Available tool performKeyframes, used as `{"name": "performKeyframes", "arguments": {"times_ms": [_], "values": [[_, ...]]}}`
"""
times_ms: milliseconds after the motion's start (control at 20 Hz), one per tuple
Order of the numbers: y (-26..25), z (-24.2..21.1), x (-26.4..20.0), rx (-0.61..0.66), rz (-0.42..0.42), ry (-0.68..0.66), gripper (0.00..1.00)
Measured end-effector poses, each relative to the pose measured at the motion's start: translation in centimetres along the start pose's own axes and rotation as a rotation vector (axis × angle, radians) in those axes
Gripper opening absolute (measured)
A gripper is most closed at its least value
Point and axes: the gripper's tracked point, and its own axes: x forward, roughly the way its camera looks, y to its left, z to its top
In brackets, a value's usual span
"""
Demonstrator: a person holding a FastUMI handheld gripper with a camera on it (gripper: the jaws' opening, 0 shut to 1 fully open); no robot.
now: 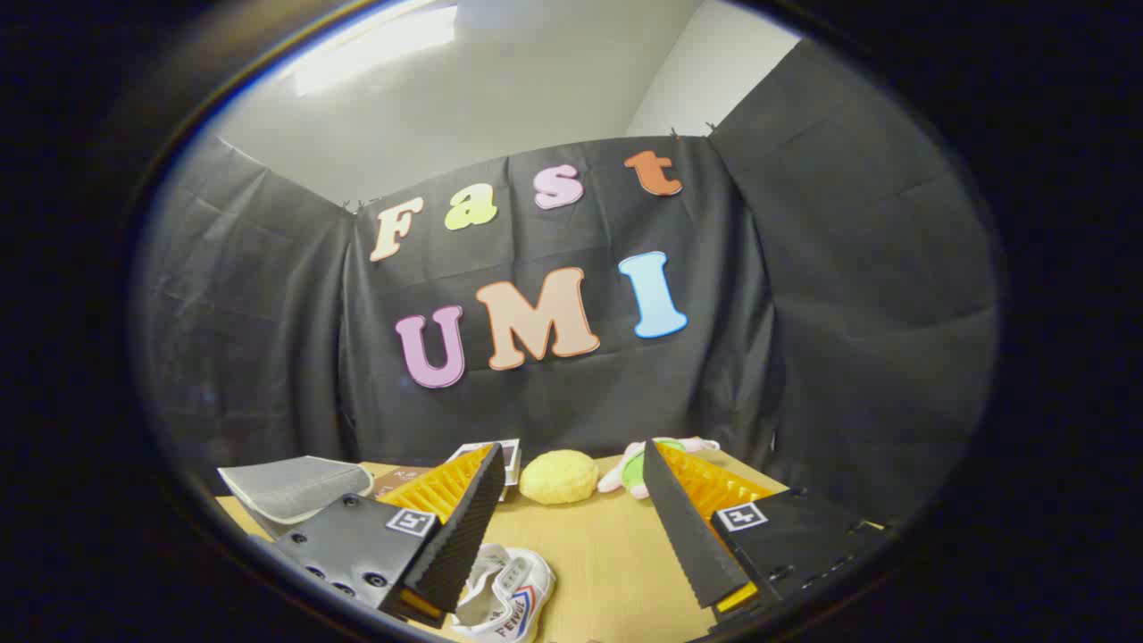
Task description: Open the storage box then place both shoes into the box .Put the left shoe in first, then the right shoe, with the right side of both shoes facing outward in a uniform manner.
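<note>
I hold gripper [567, 527] fingers wide apart, gripping nothing. White canvas shoe [504, 600] lies on wooden table [607, 563] beside left finger. I judge no shoe packed yet.

Between your gripper [571, 500] fingers you look down on a light wooden-tan table [616, 572]. Close by your left finger lies a white shoe [503, 600] with a red and blue stripe on its side and red lettering below it. Beyond the fingertips sits a pale yellow bumpy round thing [559, 476]. Just past your right fingertip is a pink and green soft toy [632, 468]. Off beyond your left finger is a grey storage box [295, 488] with a paler rim.
</note>
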Motion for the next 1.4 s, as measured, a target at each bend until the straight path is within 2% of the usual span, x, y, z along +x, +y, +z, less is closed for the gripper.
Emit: {"name": "performKeyframes", "arguments": {"times_ms": [1050, 1200, 1400], "values": [[0.7, -1.0, -0.3, -0.004, -0.003, 0.019, 0.98], [2.1, -0.9, -0.5, 0.064, 0.023, 0.029, 0.98], [6.2, -1.0, -1.2, 0.231, 0.112, 0.052, 0.98]]}}
